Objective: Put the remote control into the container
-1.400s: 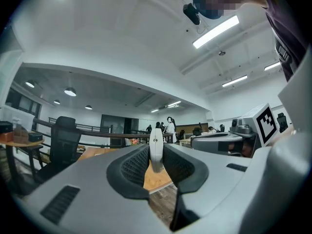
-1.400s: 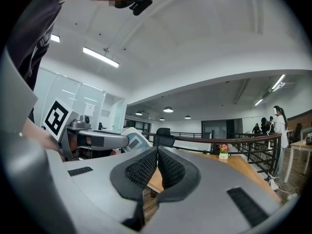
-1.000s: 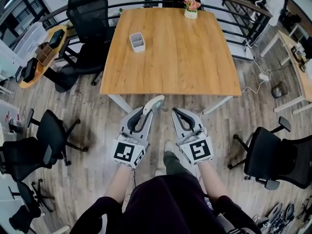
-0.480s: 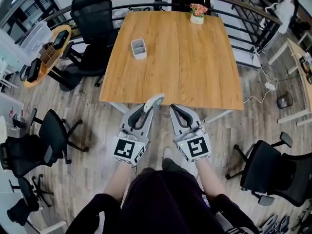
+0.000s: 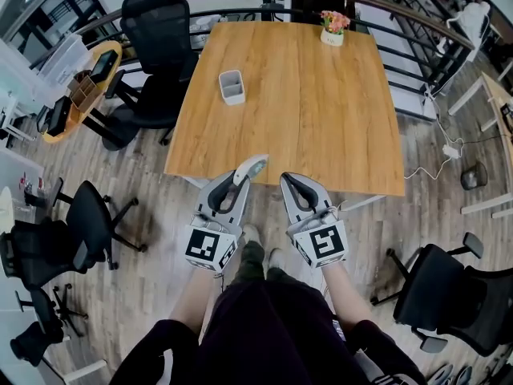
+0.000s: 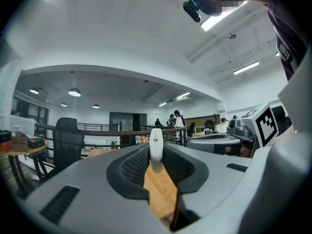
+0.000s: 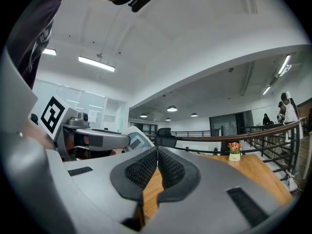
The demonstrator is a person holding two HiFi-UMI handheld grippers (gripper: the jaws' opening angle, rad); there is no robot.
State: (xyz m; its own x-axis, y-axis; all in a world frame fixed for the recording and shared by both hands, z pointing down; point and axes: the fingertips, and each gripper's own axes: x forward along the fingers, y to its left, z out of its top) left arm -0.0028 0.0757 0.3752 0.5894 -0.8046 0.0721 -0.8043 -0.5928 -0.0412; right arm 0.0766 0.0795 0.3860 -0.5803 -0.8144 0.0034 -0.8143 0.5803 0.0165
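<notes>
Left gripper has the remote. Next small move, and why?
Probably carry the left gripper forward over the table toward the container. Its jaws are shut on the remote control, held about at the table's near edge, while the open-topped container stands well beyond it, toward the far left.

Open tabletop (image 5: 304, 111) between container (image 5: 232, 87) at left and flowerpot (image 5: 333, 32) at far edge.

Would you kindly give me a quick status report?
Left gripper shut on remote; right gripper shut, empty. Container on table, ahead left. Nothing in between.
</notes>
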